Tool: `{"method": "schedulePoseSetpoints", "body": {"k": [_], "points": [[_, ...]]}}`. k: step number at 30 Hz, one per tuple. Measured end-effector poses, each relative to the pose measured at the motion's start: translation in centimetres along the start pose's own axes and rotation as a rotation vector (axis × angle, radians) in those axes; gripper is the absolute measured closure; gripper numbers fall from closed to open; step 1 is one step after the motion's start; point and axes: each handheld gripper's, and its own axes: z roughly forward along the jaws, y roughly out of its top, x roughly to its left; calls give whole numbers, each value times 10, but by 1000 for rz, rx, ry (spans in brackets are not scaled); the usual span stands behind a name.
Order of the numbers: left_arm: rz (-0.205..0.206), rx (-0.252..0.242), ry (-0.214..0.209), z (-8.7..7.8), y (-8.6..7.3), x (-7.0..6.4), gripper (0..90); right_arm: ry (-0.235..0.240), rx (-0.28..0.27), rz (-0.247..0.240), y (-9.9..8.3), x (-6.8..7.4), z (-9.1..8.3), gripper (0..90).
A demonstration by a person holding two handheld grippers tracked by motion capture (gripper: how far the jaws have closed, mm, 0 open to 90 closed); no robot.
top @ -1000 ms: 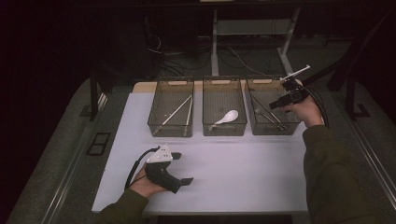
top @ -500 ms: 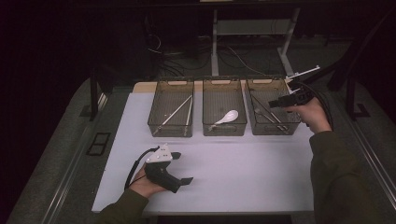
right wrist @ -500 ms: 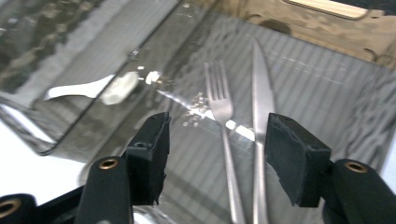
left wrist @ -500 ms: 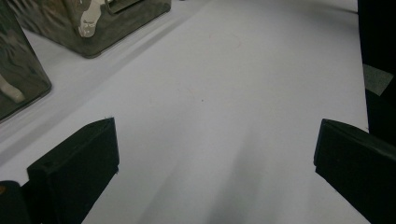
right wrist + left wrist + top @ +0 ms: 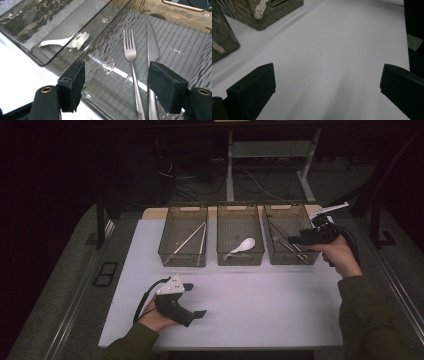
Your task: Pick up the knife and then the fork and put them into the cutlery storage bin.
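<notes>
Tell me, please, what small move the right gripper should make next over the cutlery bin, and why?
Probably lower the right gripper straight down toward the fork. Its jaws stand open and empty, the fork handle lies between them, and the knife lies close beside, so a slow, centred descent seems safest.

Black left hand-held gripper [image 5: 199, 313] with grey three-cornered plate, trailing black cable, dark olive sleeves [image 5: 372, 320]

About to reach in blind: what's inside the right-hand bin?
The right-hand bin holds a fork and a knife, side by side. The right gripper hovers open, its jaw covering the knife's handle.
</notes>
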Motion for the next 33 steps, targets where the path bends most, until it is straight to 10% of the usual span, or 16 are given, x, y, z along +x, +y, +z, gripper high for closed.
{"method": "schedulePoseSetpoints", "body": {"k": [33], "points": [[0,1,-3,0,0,0,0,59,-157,-134,-76,62,-26,180]]}}
